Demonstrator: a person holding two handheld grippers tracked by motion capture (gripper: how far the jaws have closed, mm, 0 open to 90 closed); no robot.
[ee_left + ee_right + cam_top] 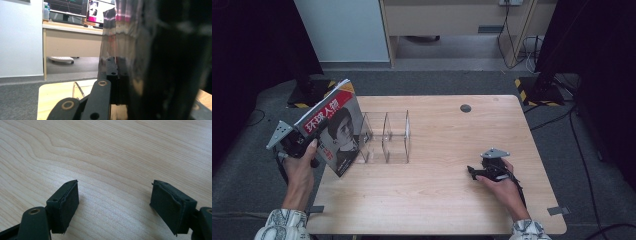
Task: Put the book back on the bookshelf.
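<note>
A magazine (337, 131) with a red title band and a portrait on its cover stands tilted at the table's left edge, just left of a clear acrylic divider rack (387, 137). My left gripper (314, 145) is shut on the magazine's lower left edge. In the left gripper view the magazine (130, 37) rises close in front of the lens, clamped between the black jaws. My right gripper (472, 171) rests low over the table at the front right, held by a hand. In the right gripper view that gripper (115, 205) stands open over bare wood, nothing between its pads.
The wooden table (447, 200) has a round cable hole (465, 108) near its far edge. Tripod feet with hazard tape (532, 90) stand on the grey floor beyond. A desk with monitors (75, 7) lies far off.
</note>
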